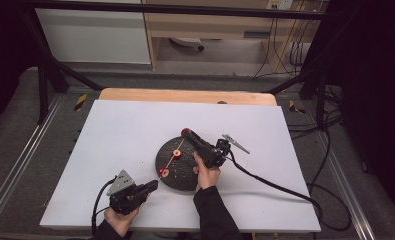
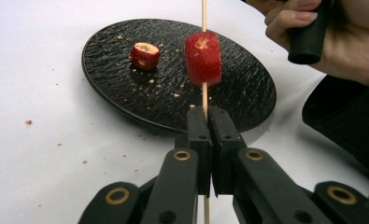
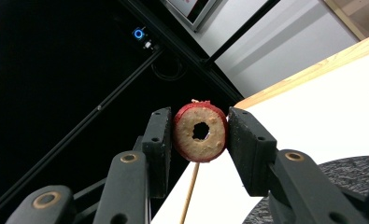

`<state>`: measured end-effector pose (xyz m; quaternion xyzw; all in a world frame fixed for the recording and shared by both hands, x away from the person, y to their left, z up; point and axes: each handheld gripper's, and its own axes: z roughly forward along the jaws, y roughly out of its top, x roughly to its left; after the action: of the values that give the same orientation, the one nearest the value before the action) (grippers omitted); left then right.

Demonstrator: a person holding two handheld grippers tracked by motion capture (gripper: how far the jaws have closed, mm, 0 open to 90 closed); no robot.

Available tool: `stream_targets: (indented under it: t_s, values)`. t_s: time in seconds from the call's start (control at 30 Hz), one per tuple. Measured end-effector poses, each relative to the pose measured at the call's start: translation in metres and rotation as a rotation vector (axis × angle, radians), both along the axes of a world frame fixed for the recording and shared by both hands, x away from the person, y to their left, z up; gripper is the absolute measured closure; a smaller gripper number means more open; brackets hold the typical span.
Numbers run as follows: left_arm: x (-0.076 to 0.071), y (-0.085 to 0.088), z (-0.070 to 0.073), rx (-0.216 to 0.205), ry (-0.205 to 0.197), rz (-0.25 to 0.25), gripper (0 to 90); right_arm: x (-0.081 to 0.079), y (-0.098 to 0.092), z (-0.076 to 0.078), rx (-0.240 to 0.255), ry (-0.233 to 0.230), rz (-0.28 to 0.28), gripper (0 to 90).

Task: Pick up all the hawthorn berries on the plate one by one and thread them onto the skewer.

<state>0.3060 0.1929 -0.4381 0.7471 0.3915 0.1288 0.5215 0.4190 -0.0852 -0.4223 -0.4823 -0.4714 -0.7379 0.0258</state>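
The left gripper [image 2: 205, 116] sits low at the near edge of the white table [image 1: 110, 150], jaws pressed together on the thin wooden skewer [image 2: 203, 95], which rises straight from between the tips. A red-skinned fruit chunk [image 2: 203, 58] is threaded on that stick, hanging just above the round black textured plate [image 2: 247, 88]. From above, the skewer runs diagonally over the plate toward the right gripper [image 1: 186, 132], and two red pieces show along it.

Over on the right, the jaws are parted only as far as the piece between them: a red-rimmed ring slice with a pale cut face and a hole through its middle [image 3: 200, 132], squeezed on both sides. The skewer shows just below that slice in the right gripper view, and whether it passes through the hole cannot be told.

A smaller red cored piece [image 2: 145, 55] rests on the plate, apart from the stick, with crumbs scattered round it. The person's right hand [image 1: 206, 174] grips the tool's handle over the plate's right edge.
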Motion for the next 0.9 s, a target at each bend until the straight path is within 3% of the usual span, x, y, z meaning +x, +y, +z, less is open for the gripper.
stream_targets:
  t_s: [0.27,0.33,0.47,0.63,0.73,0.9]
  values:
    - [-0.004,-0.011,0.0,-0.014,0.013,0.026,88.1,-0.001,0.001,-0.003,0.012,0.002,-0.001,61.5]
    - [-0.006,-0.015,0.001,0.001,0.014,0.039,88.2,-0.001,0.001,-0.003,0.012,0.001,0.0,61.5]
    - [-0.005,-0.015,0.006,-0.023,0.039,0.05,88.2,-0.003,0.001,-0.003,-0.001,-0.007,0.003,61.7]
    - [-0.006,-0.013,0.012,-0.019,0.018,0.06,88.5,-0.004,0.001,-0.001,0.005,-0.008,0.003,61.8]
    - [-0.007,-0.018,0.015,0.026,-0.01,0.063,88.7,-0.004,-0.001,0.001,0.006,-0.009,0.005,61.9]
    - [-0.007,-0.02,0.018,0.034,-0.022,0.069,88.7,-0.001,-0.003,0.004,0.008,0.002,0.015,62.0]
